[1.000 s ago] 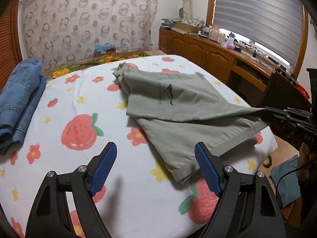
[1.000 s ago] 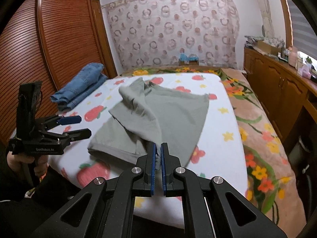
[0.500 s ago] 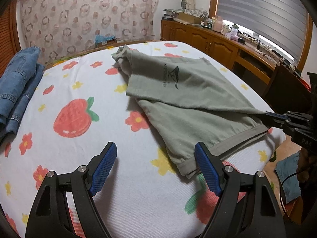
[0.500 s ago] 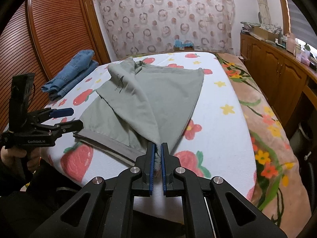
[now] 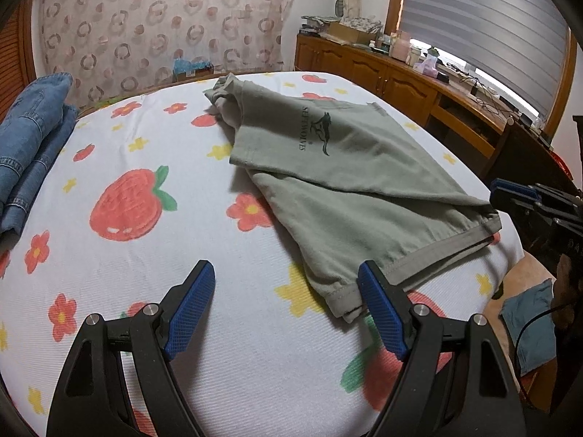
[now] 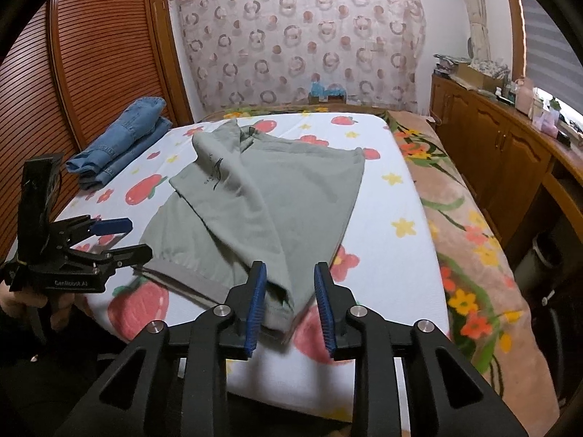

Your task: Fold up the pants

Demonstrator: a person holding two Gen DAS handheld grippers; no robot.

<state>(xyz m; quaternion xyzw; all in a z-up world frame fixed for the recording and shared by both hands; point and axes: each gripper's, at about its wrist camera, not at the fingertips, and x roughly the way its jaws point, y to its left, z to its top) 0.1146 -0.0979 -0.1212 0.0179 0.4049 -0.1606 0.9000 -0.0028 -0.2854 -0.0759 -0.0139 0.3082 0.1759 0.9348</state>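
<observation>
Right hand-held gripper (image 6: 289,300) just opened, released pants (image 6: 262,196) corner.

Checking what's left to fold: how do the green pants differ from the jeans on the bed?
The green pants lie spread across mid-bed, one leg folded loosely over, near edge by the right gripper; the jeans are a compact stack at the far left edge. Green is thin and printed, denim thick. Both rest on the strawberry sheet.

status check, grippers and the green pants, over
Left gripper open, empty. Right gripper jaws just opening, green pants corner between them, unpinched. Folded jeans lie clear.
</observation>
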